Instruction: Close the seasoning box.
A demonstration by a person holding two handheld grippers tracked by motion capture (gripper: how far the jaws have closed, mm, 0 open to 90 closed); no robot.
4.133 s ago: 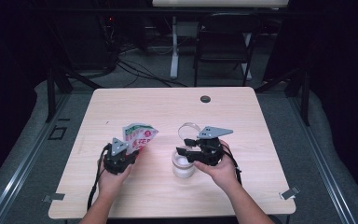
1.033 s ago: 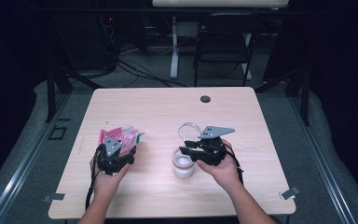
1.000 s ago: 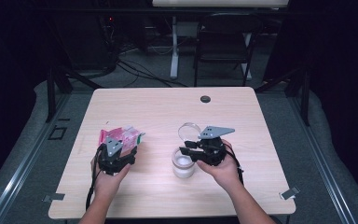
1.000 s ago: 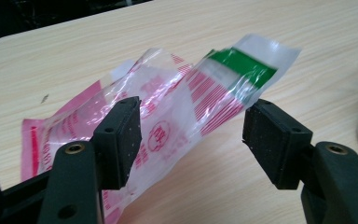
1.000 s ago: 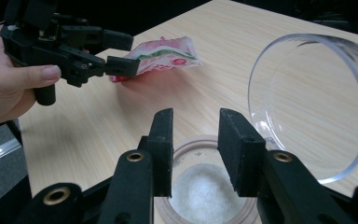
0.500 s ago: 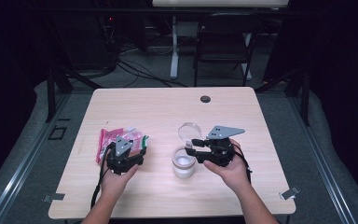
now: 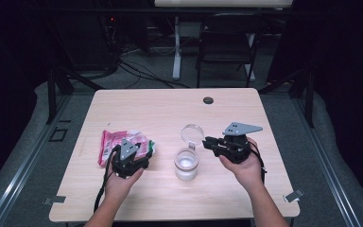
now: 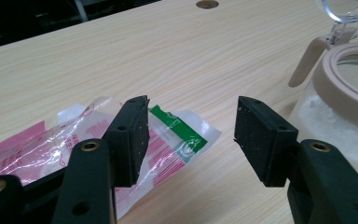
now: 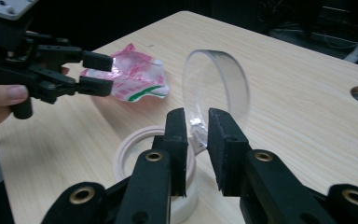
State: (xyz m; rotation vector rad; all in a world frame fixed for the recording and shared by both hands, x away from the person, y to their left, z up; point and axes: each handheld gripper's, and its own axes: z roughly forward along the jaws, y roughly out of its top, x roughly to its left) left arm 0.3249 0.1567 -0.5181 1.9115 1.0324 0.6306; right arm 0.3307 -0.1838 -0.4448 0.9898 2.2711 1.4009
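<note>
On the wooden table [image 7: 246,118], near the front middle: a clear jar [image 7: 186,164] with a beige rim, standing upright and holding a white powdery or grainy fill low inside. Hinged clear lid [image 7: 192,134] swung up and back, standing nearly on edge behind the mouth; mouth left uncovered.

To the right of the jar: right gripper [image 7: 208,141] held level in the right hand [image 7: 246,165], pointing at the lid's hinge. Jaws just closed further, now narrowed to a slim gap around the lid's small tab [image 9: 196,127]; cannot tell whether the pads [image 9: 177,140] actually press on it.

To the left of the jar, well apart from it: a pink-and-white plastic bag [image 7: 118,143] with a green strip, lying flat and crumpled on the tabletop. Contents of the bag not discernible.

Over the bag's near right corner: left gripper [image 7: 144,159] in the left hand [image 7: 120,182]. Jaws just been closing somewhat, yet spread wide, with bare tabletop and the bag's green-striped corner [image 8: 182,133] seen between them; left pad above the plastic, no pinch on it.

At the far edge of the table: a small dark round hole [image 7: 208,100].
</note>
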